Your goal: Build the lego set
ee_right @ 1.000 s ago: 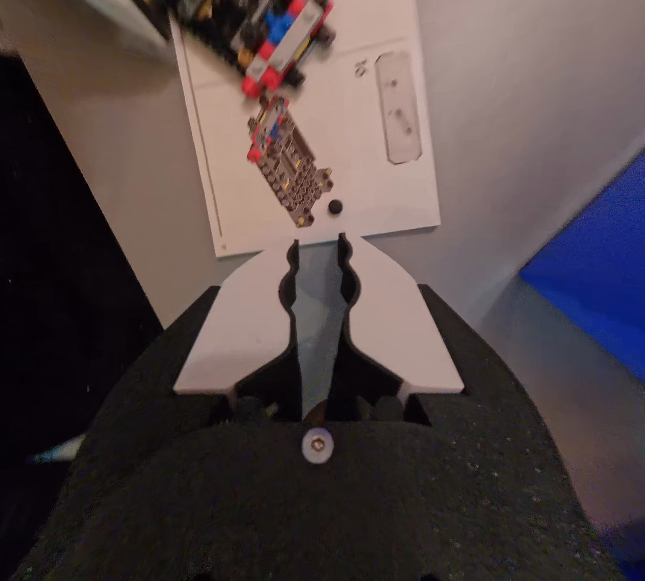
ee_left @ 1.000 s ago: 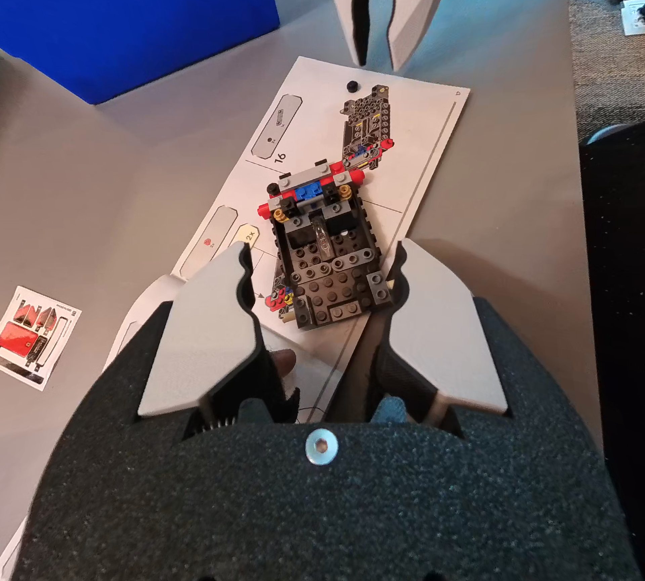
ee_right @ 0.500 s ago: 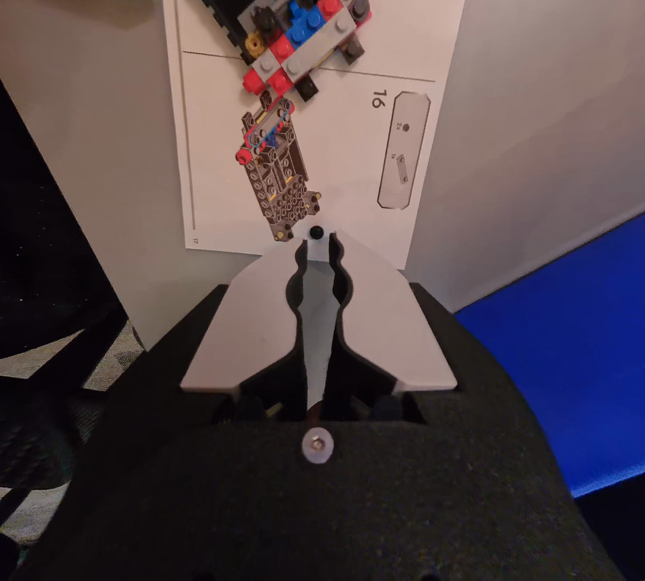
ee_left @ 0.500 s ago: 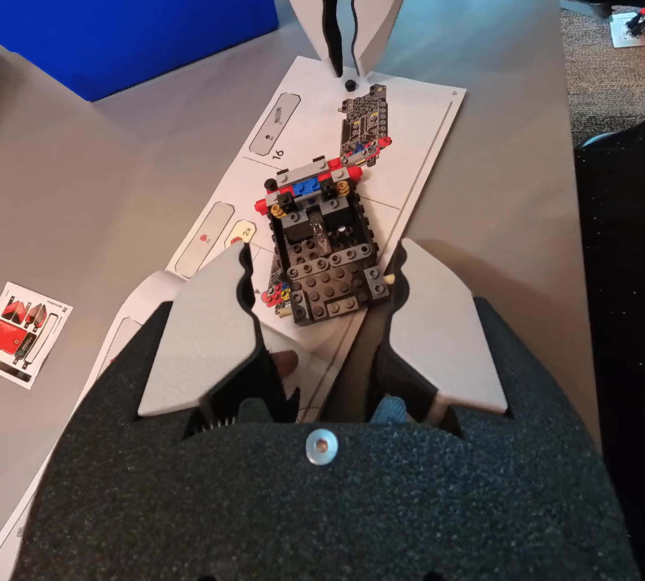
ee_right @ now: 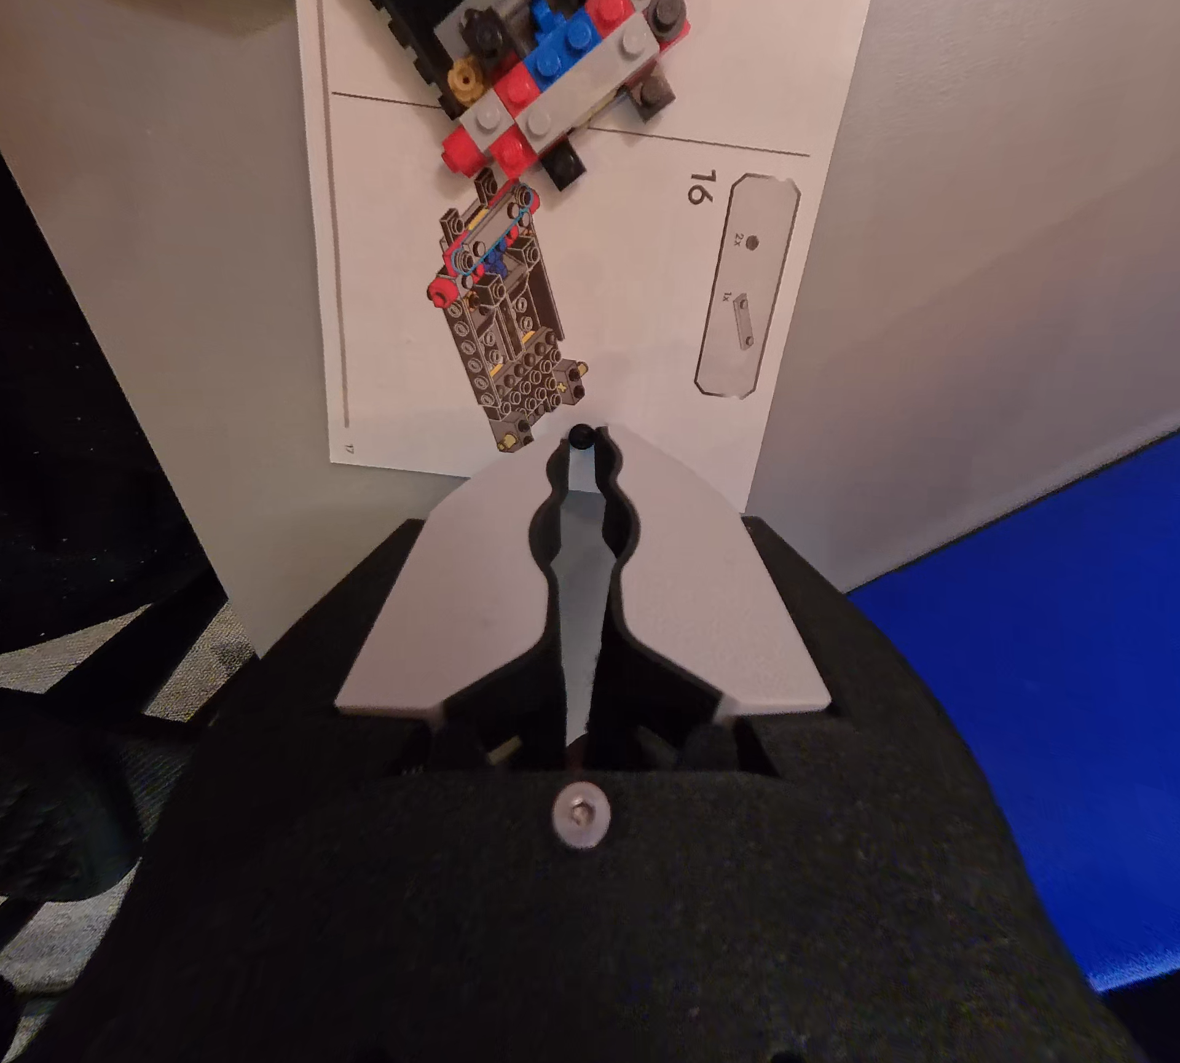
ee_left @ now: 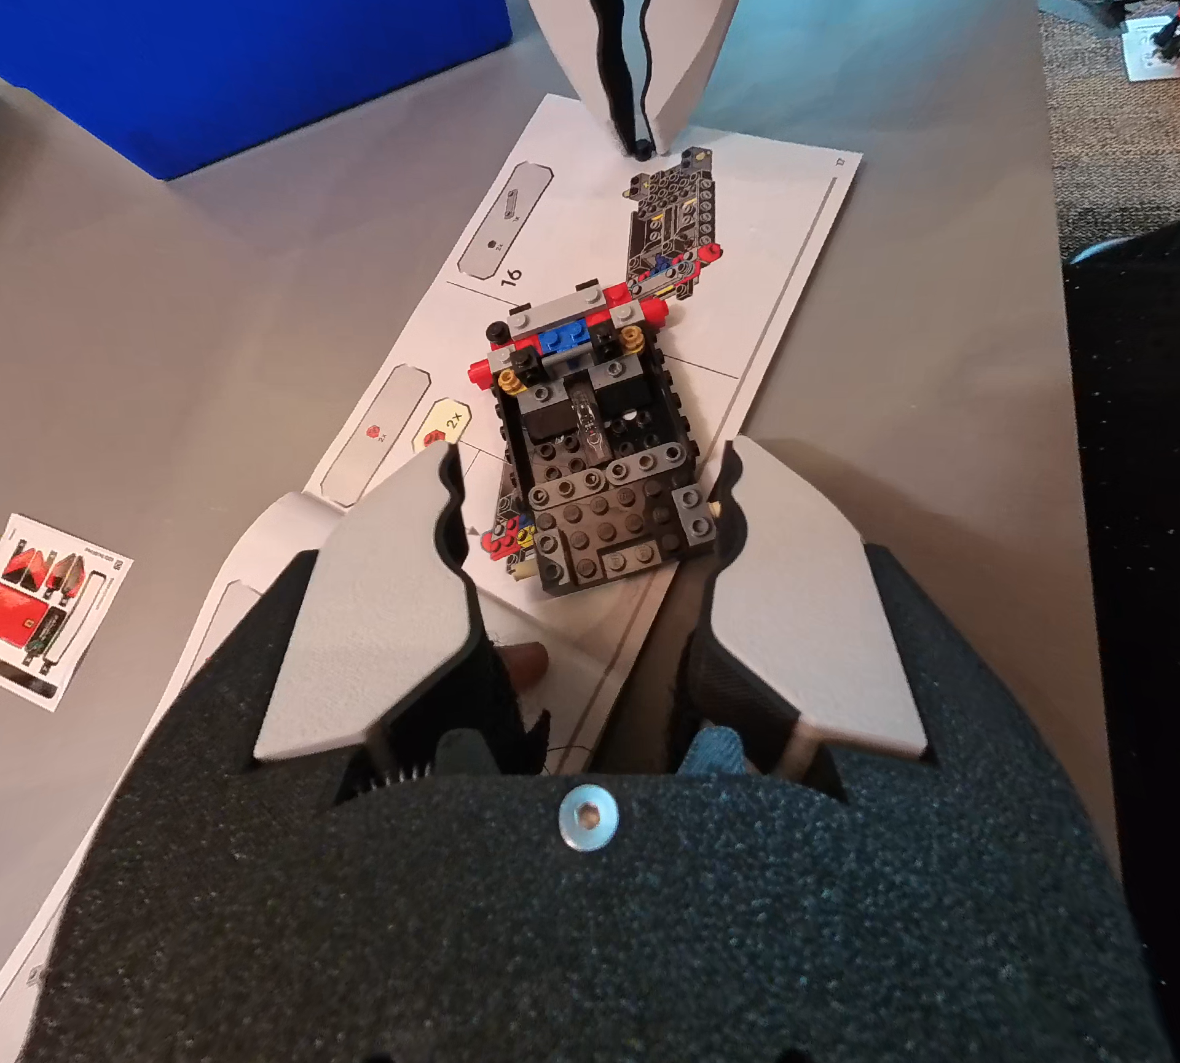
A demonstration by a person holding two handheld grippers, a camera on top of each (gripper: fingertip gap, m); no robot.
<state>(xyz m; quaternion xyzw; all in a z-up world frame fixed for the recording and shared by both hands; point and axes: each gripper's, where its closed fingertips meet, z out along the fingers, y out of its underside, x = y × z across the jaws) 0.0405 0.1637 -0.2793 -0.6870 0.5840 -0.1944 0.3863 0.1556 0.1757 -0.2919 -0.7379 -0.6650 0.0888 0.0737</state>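
A partly built lego car (ee_left: pixel 600 496), black with a red, blue and grey end, lies on the open instruction sheet (ee_left: pixel 766 241). My left gripper (ee_left: pixel 590 454) is open, one finger on each side of the car's near end; the right finger is close to its corner. At the sheet's far end my right gripper (ee_right: pixel 584 445) pinches a small black round piece (ee_right: pixel 581 435) between its fingertips, right on the paper. The piece (ee_left: pixel 640 146) and the right gripper (ee_left: pixel 638 138) also show in the left wrist view. The car's coloured end (ee_right: pixel 555 43) shows in the right wrist view.
A blue box (ee_left: pixel 223 11) stands at the back left of the grey table. A sticker sheet (ee_left: pixel 51 604) lies at the left. The table edge runs along the right, with a dark chair (ee_left: pixel 1136 458) beside it and carpet beyond.
My right gripper has come down to the sheet's far end and narrowed around the small black round piece. My left gripper has stayed open around the car.
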